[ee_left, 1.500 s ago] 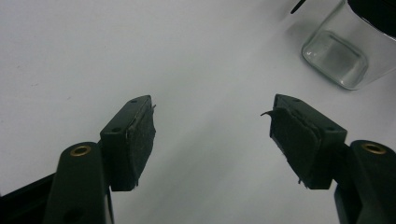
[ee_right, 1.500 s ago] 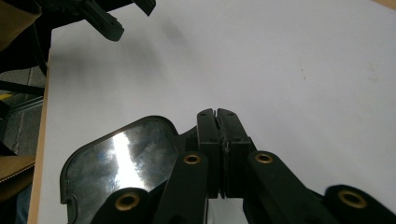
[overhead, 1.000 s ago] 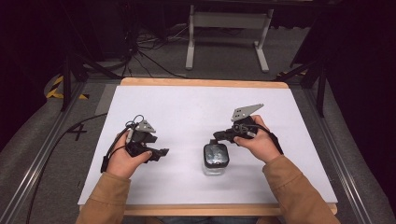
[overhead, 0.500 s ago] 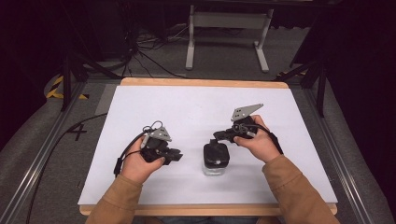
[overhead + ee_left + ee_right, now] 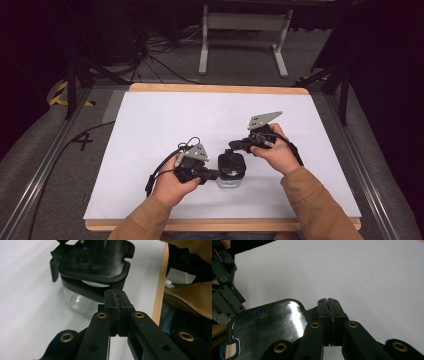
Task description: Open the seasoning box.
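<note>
Taking the container (image 5: 231, 170) as the mark, a clear box with a black lid that stands on the white sheet (image 5: 150, 125) covering the desk (image 5: 215, 88), toward the near edge and about midway across: farthest left of it, off the desk, a black cable (image 5: 55, 160) runs over the grey floor (image 5: 30, 175). Closer in, the left hand (image 5: 172, 182) holds the left gripper (image 5: 214, 174) just to the container's left, its tip at the lid's left edge. Its jaws have just been closing and in the left gripper view the pads (image 5: 116, 305) now meet with nothing between them, right up against the lid's black rim (image 5: 105, 281); whether they touch it I cannot tell. The clear body (image 5: 75, 300) shows under that rim, resting on the sheet. Right of the container and a little behind it, the right hand (image 5: 274, 152) holds the right gripper (image 5: 234, 146), whose tip reaches over the lid's far right corner. In the right gripper view its pads (image 5: 329, 312) are pressed together, empty, just beside the lid's glossy top (image 5: 269, 325), which carries a small blue mark (image 5: 257, 312). Brown sleeves (image 5: 320, 210) come in from the near edge on either side of the container
</note>
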`<state>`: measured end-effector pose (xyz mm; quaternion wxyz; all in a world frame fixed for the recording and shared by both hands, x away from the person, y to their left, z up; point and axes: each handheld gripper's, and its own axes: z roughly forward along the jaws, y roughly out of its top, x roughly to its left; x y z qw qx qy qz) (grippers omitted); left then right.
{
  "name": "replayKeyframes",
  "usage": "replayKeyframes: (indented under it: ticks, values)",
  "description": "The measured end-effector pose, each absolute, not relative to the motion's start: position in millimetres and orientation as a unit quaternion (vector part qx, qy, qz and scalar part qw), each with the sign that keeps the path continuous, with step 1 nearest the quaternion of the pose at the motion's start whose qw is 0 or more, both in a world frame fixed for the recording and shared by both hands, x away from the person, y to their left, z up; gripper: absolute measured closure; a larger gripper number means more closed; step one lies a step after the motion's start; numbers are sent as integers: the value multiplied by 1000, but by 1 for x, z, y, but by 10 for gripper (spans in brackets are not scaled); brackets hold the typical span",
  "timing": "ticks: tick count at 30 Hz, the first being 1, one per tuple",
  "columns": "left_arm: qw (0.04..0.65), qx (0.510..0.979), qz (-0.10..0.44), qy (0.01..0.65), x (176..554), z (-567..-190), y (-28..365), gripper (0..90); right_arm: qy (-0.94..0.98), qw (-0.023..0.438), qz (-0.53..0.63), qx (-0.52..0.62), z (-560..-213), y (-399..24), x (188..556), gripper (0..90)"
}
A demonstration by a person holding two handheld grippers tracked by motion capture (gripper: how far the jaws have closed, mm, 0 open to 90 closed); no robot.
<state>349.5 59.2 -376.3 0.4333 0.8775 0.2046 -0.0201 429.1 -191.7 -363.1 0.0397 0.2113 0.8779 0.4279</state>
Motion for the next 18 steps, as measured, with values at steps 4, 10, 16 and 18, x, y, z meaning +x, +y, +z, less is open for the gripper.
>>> replayKeyframes:
  ticks: [4,10,16,18]
  values:
    - [436,877,-15,203,348,-376,56,896,877,40,428,213,-363,-192,429,890]
    - [430,879,-17,203,348,-377,55,885,874,49,435,210,-360,-195,423,865]
    - [432,878,-14,207,348,-377,55,877,871,58,450,186,-343,-225,390,896]
    - [432,878,-14,207,348,-377,55,873,875,57,445,182,-343,-229,385,896]
